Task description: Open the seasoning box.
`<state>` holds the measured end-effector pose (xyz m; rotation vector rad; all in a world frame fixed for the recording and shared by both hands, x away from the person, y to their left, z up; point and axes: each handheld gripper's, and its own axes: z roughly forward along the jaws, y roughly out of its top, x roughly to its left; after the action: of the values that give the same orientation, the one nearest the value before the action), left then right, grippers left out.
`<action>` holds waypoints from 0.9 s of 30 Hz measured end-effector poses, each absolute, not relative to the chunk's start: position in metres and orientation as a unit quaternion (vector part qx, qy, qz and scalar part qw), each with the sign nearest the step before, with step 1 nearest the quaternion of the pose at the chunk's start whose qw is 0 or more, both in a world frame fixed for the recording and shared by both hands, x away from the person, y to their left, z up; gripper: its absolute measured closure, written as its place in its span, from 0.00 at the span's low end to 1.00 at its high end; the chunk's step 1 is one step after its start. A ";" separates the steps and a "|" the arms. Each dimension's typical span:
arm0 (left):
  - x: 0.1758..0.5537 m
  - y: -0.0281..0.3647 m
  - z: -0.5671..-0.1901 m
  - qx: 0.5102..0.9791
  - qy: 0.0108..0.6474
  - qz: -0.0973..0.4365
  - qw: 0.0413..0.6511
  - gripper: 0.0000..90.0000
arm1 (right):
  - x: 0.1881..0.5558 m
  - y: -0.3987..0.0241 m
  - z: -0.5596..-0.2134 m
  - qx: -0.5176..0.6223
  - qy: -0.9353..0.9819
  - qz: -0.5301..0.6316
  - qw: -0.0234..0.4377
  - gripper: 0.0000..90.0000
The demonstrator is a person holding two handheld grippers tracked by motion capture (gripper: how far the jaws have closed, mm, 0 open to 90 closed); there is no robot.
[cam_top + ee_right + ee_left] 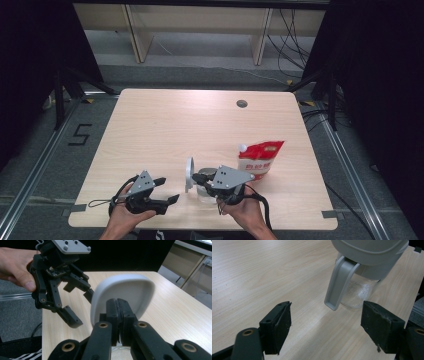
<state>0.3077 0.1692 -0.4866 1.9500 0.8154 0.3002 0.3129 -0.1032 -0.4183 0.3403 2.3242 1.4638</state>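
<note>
Lid upright, pouch nr jar

1. The clear glass jar with a grey plastic top stands upright on the light wooden table, near its front edge and a little right of the middle.
2. A trace of white grains clings to the inside of its glass wall, low down.
3. A grey plastic tab hangs from the top, sloping down along the glass and ending just above the table.
4. The grey rounded lid, flat and oval with a raised rim, stands swung up on edge at the jar's left side, its broad face turned sideways.
5. The lid's lower edge is pinched between the black pads of the right tool.
</note>
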 end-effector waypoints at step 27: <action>0.308 0.168 -0.485 0.796 0.333 0.120 0.491 0.18 | 0.308 -0.193 -0.431 0.204 0.792 0.541 0.198 0.65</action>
<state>0.3084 0.1677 -0.4851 1.9318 0.8088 0.2925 0.3084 -0.1925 -0.4314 0.5707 2.2160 1.5136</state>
